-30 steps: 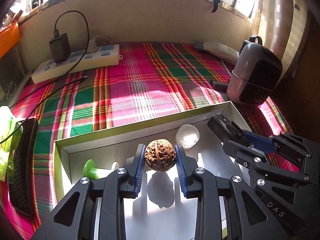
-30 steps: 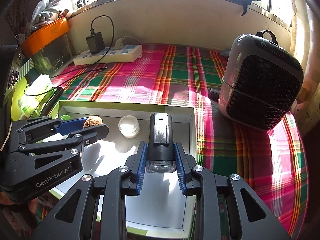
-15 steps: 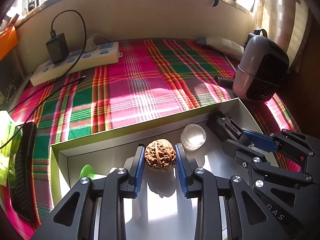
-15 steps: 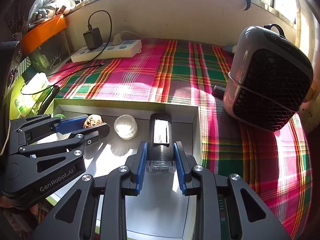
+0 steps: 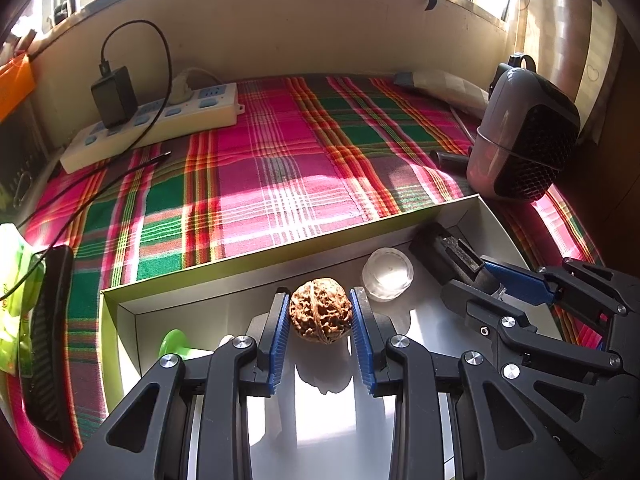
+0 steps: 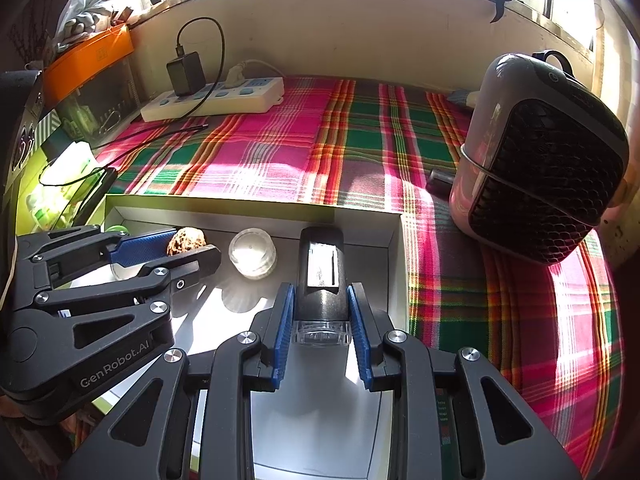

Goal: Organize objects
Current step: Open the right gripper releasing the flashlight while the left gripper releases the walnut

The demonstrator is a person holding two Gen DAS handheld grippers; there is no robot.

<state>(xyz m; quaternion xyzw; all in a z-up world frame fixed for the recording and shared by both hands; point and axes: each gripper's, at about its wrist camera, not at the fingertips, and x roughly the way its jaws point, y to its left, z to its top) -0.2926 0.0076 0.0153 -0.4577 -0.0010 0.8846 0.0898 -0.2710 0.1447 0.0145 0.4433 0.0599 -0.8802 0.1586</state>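
Left gripper [image 5: 320, 316] jaws grasp walnut [image 5: 320, 315]; right gripper [image 6: 321, 312] jaws grasp black device [image 6: 322, 276], long axis forward, both over box [image 6: 394, 264].

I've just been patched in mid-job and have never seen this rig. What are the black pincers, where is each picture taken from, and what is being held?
There is no robot arm. A person carries two hand-held pincers, one per hand, each with a fisheye camera looking forward along its blue-padded fingers.

The left wrist view shows the left tool shut on a walnut; the other pincer enters at its right side. The right wrist view shows the right tool shut on a black cylindrical device with a clear end; the left tool appears at its left side.

Both tools reach over a shallow white box lying on a plaid cloth. In the box sit a small clear jar between the two held things, and something green at the left end. On the cloth are a power strip with a black charger, and a small fan heater.
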